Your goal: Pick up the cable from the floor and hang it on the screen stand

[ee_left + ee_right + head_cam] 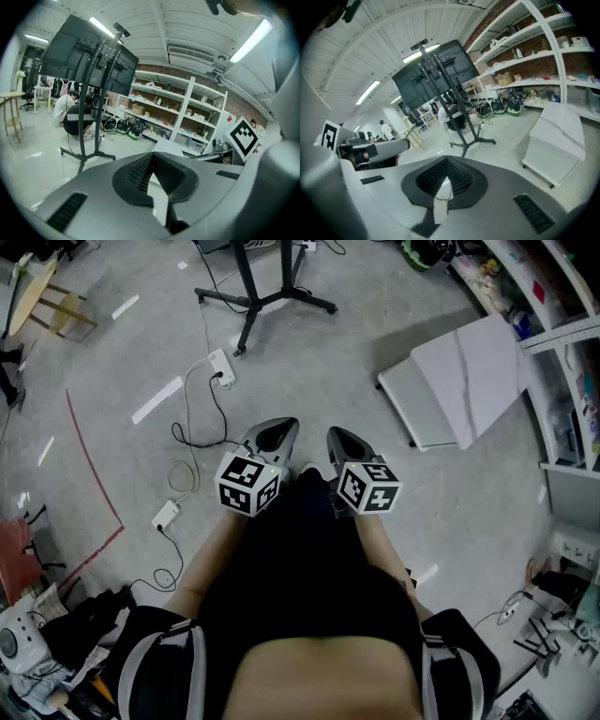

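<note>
The cable (197,444) lies looped on the floor just left of the left claw (277,434), with the screen stand (253,296) farther ahead. It looks thin, limp and light, so it is best pinched mid-run. That claw and the right claw (343,439) are both closed and empty.

the head view looks from above the person steeply down at the floor (319,381), with the left claw (275,435) and right claw (345,442) close beneath it and the foot of the screen stand (258,292) at the far edge. each gripper view rides low on its own claw, just behind the jaws, facing forward across the room. all three share the screen stand, well off; the head and right gripper views also share the white board (469,381) on the right.
</note>
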Demonstrator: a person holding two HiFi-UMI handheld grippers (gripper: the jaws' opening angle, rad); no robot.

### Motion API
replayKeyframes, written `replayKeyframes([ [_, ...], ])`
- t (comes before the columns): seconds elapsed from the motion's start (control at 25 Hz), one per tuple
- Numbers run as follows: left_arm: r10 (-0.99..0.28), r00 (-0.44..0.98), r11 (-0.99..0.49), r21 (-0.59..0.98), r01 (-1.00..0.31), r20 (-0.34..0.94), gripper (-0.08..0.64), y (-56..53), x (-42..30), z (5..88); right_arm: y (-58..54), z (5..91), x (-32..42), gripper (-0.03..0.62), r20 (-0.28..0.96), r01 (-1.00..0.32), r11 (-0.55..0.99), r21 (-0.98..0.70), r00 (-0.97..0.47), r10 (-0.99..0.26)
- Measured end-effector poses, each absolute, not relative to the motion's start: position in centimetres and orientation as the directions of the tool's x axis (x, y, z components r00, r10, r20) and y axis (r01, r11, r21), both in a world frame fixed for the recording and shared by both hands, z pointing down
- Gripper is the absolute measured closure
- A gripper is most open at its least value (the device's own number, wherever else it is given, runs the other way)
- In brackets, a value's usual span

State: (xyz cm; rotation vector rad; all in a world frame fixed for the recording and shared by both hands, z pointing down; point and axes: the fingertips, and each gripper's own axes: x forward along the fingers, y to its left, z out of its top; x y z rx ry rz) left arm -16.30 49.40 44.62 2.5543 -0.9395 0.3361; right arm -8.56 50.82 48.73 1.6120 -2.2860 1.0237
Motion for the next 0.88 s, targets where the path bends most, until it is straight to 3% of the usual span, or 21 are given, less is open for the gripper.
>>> replayKeyframes([
  [0.4, -0.621, 0.711, -0.665, 0.26, -0.7, 0.33, 0.552, 49.2, -14.5, 44.7, 50.8, 48.4, -6.3, 0.569, 0.462, -0.877, 0.222, -0.426, -0.422, -0.78],
  [0.88, -0.611, 0.71, -0.645, 0.299, -0.703, 0.35, 0.554, 46.8, -12.8, 45.6, 48.3, 50.1, -3.8, 0.568, 0.488, -0.87, 0.142, -0.473, -0.393, -0.78],
])
